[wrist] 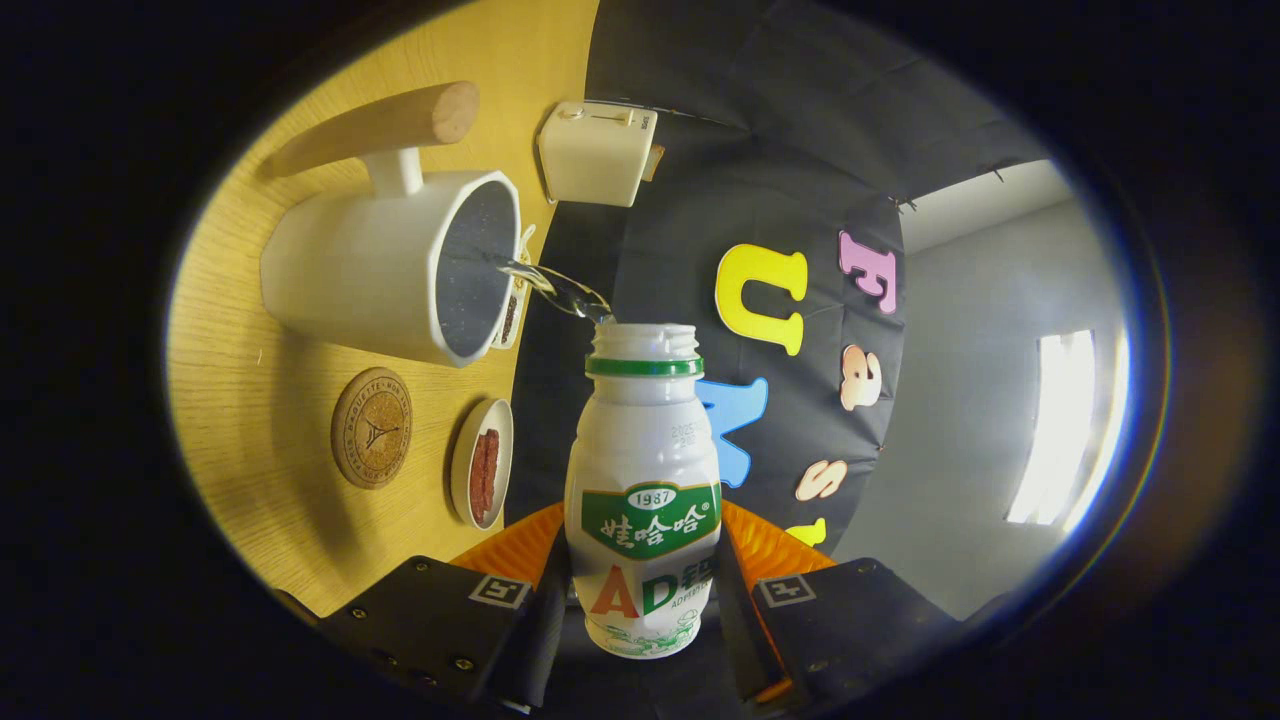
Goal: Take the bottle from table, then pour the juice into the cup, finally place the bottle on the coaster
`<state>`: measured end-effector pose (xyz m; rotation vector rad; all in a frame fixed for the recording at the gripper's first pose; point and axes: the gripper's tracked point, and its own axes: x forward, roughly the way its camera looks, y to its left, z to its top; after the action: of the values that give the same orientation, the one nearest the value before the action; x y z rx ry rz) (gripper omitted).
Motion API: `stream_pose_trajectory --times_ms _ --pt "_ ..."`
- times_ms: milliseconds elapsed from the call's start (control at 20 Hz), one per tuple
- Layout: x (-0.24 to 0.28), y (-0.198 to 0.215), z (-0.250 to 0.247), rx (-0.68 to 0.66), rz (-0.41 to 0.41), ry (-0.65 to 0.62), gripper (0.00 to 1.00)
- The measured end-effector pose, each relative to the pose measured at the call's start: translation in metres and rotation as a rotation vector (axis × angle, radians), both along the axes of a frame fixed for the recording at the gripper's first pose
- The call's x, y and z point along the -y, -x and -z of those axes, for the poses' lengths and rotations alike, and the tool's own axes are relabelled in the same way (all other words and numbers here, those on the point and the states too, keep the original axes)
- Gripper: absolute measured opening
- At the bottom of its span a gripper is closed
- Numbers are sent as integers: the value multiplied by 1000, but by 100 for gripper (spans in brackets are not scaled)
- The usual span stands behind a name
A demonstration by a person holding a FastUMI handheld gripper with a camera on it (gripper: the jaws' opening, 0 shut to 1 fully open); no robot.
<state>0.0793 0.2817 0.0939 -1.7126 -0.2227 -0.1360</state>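
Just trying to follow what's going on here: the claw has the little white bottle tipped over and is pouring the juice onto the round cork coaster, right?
Not quite. The claw does grip the bottle between both fingers, tipped over, but the stream from its mouth goes into the white cup with the wooden handle, not onto the cork coaster. The gripper view shows the coaster lying bare on the table, beside the cup.

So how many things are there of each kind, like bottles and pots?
White plastic bottle, in the hand-held gripper: 1
White wooden-handled pot: 1
White toaster: 1
Round cork coaster: 1
Small white dish: 1
Total: 5
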Motion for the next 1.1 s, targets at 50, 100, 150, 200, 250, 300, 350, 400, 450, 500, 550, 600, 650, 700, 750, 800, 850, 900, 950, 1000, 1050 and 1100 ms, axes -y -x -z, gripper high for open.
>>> stream_pose_trajectory --times_ms 50,100,150,200,250,300,350,400,450,500,550,600,650,700,750,800,850,900,950,1000,1050,1100 --pt "0 -1 -1 1 1 3 68" --pt "1 0 -2 4 2 4 68" --pt "1 0 -3 5 1 7 68" --pt "1 1 -3 8 1 9 68" --pt "0 0 -4 10 0 14 68" --pt "0 1 -5 13 0 19 68" --pt "0 1 -6 15 0 24 68" --pt "0 2 -7 16 0 28 68" --pt "1 1 -8 18 0 31 68" --pt "1 1 -8 17 0 31 68" --pt "1 1 -8 17 0 32 68" --pt "2 1 -9 19 1 33 68" --pt "2 2 -10 20 1 34 68" --pt "2 1 -11 22 0 37 68" --pt "1 1 -12 24 1 40 68" --pt "1 2 -12 25 1 44 68" --pt "2 2 -12 26 1 46 68" --pt "2 2 -13 26 0 49 68" --pt "2 2 -14 27 0 52 68" --pt "2 2 -15 28 0 55 68" --pt "1 2 -15 28 0 57 68" --pt "1 2 -15 28 0 58 68"
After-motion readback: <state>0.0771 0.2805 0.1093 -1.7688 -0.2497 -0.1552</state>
